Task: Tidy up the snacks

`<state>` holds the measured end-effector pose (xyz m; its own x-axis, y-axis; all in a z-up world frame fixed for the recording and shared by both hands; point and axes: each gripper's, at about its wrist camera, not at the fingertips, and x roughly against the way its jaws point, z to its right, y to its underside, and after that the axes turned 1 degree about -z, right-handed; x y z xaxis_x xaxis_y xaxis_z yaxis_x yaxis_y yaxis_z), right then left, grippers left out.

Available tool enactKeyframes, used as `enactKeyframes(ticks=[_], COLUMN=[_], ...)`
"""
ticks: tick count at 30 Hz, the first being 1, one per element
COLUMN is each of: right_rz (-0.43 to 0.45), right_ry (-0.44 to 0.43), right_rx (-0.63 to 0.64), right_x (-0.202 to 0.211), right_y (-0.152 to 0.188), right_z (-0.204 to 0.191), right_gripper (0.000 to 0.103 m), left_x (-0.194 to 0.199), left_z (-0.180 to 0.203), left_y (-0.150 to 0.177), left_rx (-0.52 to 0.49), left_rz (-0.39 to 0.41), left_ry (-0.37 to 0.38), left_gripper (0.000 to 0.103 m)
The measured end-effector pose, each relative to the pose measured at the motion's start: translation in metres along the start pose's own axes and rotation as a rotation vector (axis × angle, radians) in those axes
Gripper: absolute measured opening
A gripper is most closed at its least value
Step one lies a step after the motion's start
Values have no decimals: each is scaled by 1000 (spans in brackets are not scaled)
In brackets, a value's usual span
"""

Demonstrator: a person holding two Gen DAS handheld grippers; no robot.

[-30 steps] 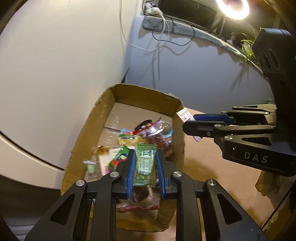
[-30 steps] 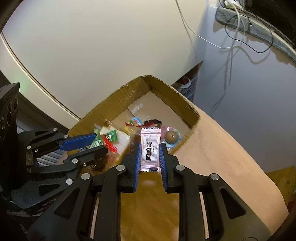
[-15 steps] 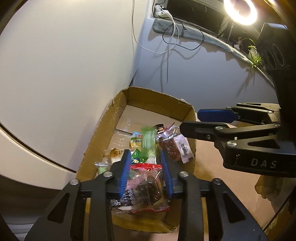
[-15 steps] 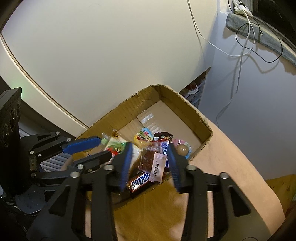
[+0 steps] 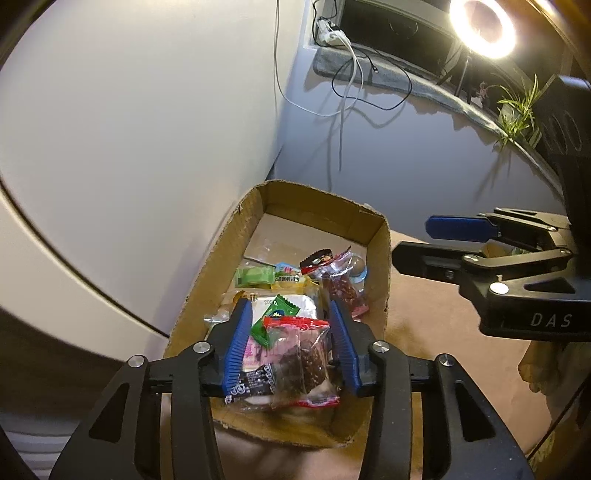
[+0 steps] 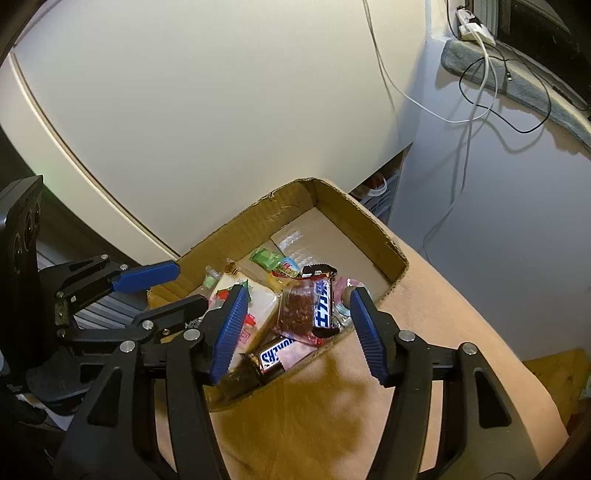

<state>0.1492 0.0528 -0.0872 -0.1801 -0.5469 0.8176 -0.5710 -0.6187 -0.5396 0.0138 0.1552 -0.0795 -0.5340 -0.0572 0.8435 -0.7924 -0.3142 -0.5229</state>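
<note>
The left gripper (image 5: 290, 341), jaws opening with nothing pressed between them, hangs over a cardboard box (image 5: 380, 258) of snack packets (image 5: 295, 354). The right gripper (image 5: 424, 240) reaches in from three o'clock. A ring light (image 5: 482, 26) glows at one o'clock.

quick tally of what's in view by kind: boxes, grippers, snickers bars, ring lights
cardboard box: 1
grippers: 2, left gripper and right gripper, both opening over the box with nothing held between the pads
snickers bars: 2, one upright, one flat
ring light: 1
total: 6
</note>
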Motion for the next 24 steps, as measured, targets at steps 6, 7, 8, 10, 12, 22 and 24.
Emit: enactKeyframes(ticks=[6, 7, 8, 10, 12, 22, 24], right_rz=[38, 42, 48, 62, 71, 114, 121], right_ry=[12, 13, 17, 24, 31, 101, 107], right_rx=[-19, -22, -26, -34, -40, -81, -90], right_x=[23, 27, 30, 39, 46, 81, 86], right_y=[13, 15, 18, 25, 32, 61, 65], right_z=[2, 2, 2, 2, 2, 8, 9], right_gripper=[69, 71, 73, 76, 77, 82, 82], left_x=[17, 19, 22, 28, 35, 59, 62], left_z=[5, 5, 5, 6, 6, 8, 10], left_y=[5, 6, 7, 9, 12, 23, 24], left_rx=[3, 5, 6, 7, 12, 48, 45], left_rz=[24, 25, 28, 38, 51, 88, 91], left_ry=[-14, -15, -21, -34, -49, -107, -114], left_gripper=[56, 60, 62, 65, 69, 72, 72])
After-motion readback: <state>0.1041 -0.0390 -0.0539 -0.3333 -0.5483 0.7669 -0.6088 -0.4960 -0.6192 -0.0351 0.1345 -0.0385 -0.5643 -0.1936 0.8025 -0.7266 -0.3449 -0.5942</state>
